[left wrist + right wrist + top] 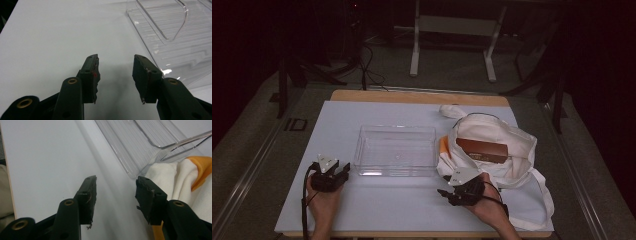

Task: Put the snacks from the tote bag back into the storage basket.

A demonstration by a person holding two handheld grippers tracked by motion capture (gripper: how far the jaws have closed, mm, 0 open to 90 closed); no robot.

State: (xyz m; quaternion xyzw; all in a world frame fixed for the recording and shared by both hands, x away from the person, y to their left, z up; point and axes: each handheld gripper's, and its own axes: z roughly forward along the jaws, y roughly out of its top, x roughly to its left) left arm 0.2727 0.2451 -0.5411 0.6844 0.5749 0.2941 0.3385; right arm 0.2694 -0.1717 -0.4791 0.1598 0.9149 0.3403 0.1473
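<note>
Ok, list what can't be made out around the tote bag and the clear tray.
- Brown box in the white tote bag, high view: its lower part is hidden by the bag's cloth; any print is too small to read.
- Orange item at the bag's mouth: mostly covered by cloth, so what it is can't be told.
- Clear plastic tray, left gripper view: cut off by the top and right edges.
- Left gripper and right gripper: open, holding nothing.
</note>
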